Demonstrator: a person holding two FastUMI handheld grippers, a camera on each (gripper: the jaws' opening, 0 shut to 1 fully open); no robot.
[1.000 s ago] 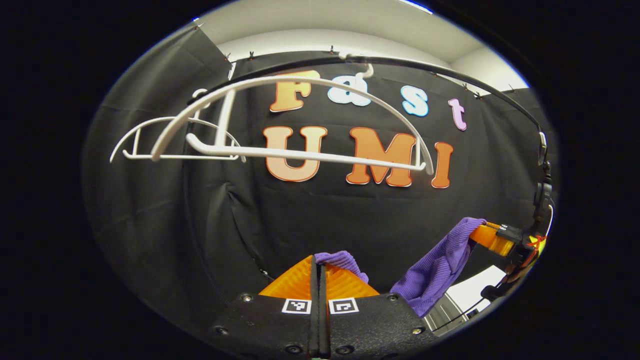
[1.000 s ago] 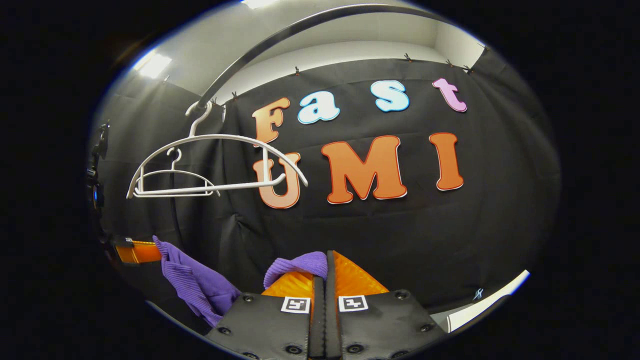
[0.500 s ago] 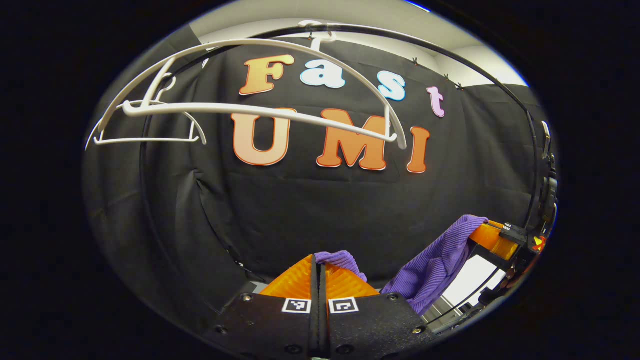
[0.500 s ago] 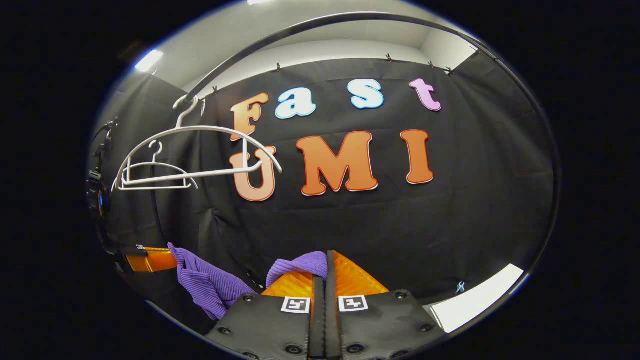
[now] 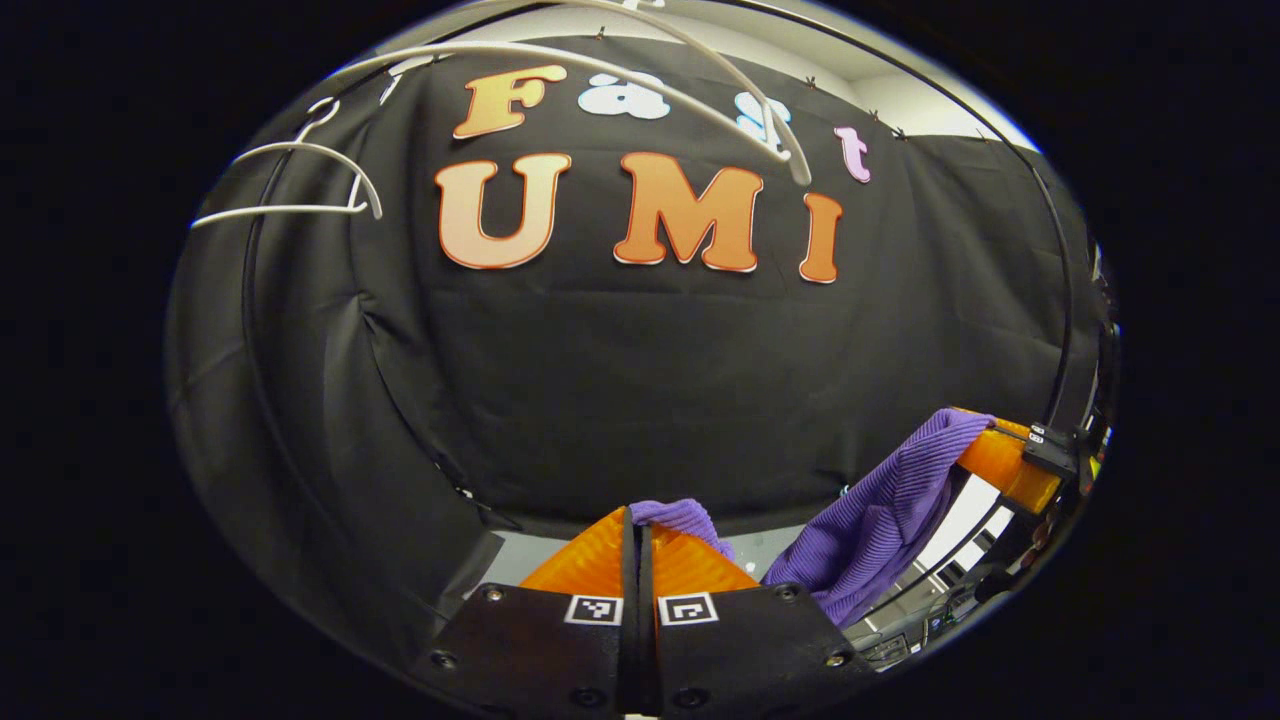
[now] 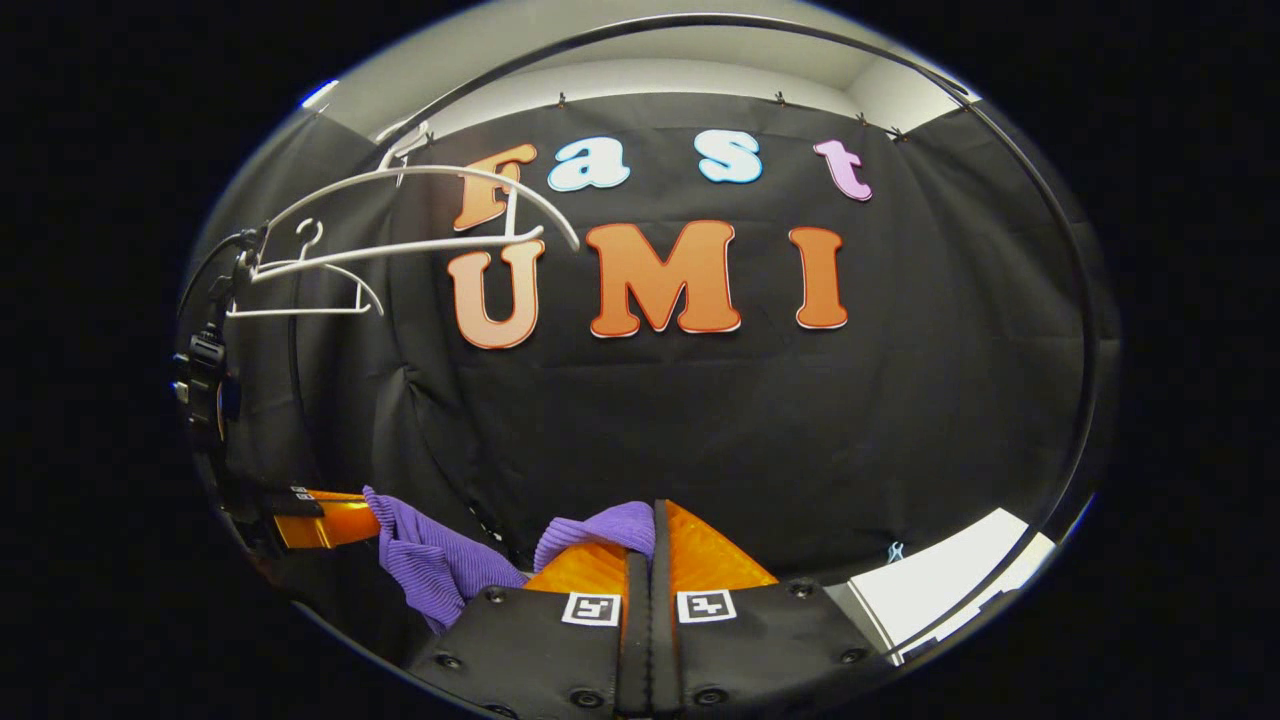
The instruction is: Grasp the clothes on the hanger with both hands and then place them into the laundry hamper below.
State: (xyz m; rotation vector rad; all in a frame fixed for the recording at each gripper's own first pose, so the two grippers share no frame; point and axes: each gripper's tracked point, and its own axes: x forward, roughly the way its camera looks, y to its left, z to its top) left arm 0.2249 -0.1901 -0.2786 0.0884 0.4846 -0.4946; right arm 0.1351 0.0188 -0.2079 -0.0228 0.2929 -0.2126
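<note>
A purple ribbed garment (image 5: 870, 535) hangs slack between my two grippers, off the hangers. My left gripper (image 5: 637, 520) is shut on one edge of it, a purple fold (image 5: 680, 515) bunching beside its fingers. In the right gripper view my right gripper (image 6: 648, 515) is shut on the other edge (image 6: 600, 525), and the cloth sags to the left (image 6: 435, 560) toward the other gripper (image 6: 320, 520). In the left gripper view the right gripper (image 5: 1010, 465) shows at the far right. Bare white hangers (image 6: 400, 215) hang on the dark rail (image 6: 700, 25) above.
A second, smaller white hanger (image 5: 290, 185) hangs further along the rail. A pale surface (image 6: 950, 585) shows low at the right in the right gripper view. Dark upright poles (image 5: 1065, 330) frame the booth's sides.
Both grippers have come down with the purple garment still held; the hangers and the rail have risen in both views, and more pale surface shows below.
</note>
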